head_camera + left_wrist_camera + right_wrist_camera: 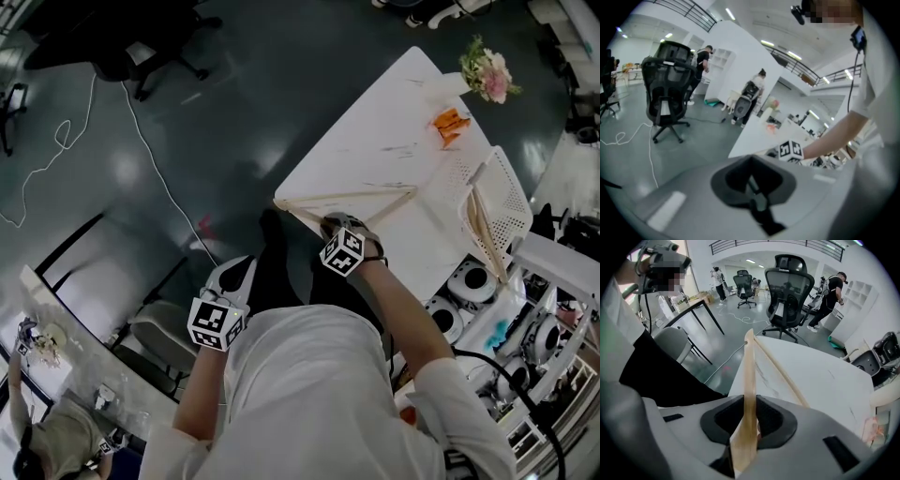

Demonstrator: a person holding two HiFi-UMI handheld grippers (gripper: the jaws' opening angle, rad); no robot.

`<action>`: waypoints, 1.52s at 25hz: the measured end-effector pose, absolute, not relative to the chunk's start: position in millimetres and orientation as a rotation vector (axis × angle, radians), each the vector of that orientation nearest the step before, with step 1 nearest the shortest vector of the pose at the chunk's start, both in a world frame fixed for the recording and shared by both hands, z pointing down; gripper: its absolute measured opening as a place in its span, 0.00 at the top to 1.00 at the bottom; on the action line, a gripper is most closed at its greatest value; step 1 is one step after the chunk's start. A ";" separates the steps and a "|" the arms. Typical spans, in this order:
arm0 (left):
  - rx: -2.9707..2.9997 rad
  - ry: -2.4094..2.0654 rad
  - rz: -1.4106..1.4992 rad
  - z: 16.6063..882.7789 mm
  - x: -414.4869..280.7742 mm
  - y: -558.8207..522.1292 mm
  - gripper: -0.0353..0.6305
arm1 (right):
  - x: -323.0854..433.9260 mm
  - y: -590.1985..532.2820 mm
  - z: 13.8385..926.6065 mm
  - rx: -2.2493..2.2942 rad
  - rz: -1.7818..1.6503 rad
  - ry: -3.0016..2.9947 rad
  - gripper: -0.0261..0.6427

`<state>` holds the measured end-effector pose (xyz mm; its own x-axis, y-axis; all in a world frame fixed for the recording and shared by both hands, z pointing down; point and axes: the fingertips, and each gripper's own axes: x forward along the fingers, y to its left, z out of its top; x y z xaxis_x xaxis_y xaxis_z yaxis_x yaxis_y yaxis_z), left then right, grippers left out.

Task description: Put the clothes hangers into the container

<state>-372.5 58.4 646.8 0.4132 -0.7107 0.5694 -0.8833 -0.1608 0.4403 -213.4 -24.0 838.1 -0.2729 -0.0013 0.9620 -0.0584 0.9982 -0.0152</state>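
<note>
Right claw: clamped on a wooden hanger at the worktop's near edge.
Gripped hanger: stretched along that near edge of the worktop.
Container: white, perforated, at the worktop's right side, with a second hanger inside.
Left claw: clenched on nothing, off the worktop's near-left corner.

the right claw covers part of the hanger.

Left gripper closed; right gripper clamped
</note>
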 end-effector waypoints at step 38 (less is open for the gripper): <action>2.418 -0.992 0.388 579.3 -275.4 -34.7 0.94 | -117.6 -97.6 475.1 1.038 0.729 -2.584 0.85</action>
